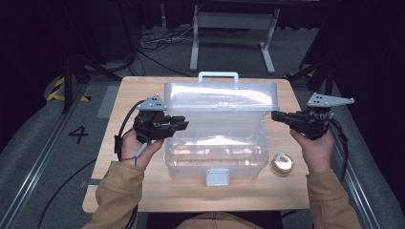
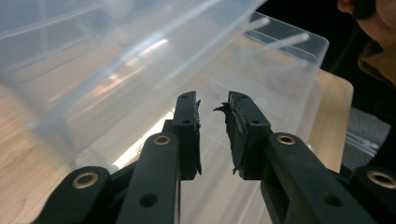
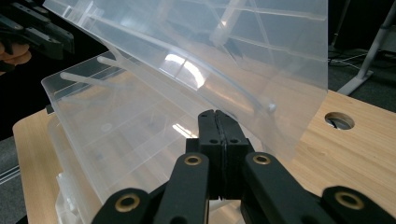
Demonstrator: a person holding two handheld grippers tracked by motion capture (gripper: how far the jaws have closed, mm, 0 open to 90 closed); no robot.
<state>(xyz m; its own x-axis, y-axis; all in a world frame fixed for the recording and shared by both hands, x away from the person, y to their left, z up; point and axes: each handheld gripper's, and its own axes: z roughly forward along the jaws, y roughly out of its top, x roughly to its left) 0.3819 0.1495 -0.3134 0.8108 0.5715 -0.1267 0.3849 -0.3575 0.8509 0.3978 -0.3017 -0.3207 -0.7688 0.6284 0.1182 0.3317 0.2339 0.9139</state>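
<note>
High view: clear bin (image 1: 217, 160) lid (image 1: 220, 98) propped open, left gripper (image 1: 183, 125) jaws apart, right gripper (image 1: 276, 116) pinched empty; likely next, swing lid.

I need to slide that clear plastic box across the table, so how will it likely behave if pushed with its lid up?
The clear plastic box looks thin-walled and holds nothing I can make out, so it is probably light and slides easily on the wooden table. Its raised lid stands tall and may wobble or drop shut. The walls may flex if pressed.
</note>
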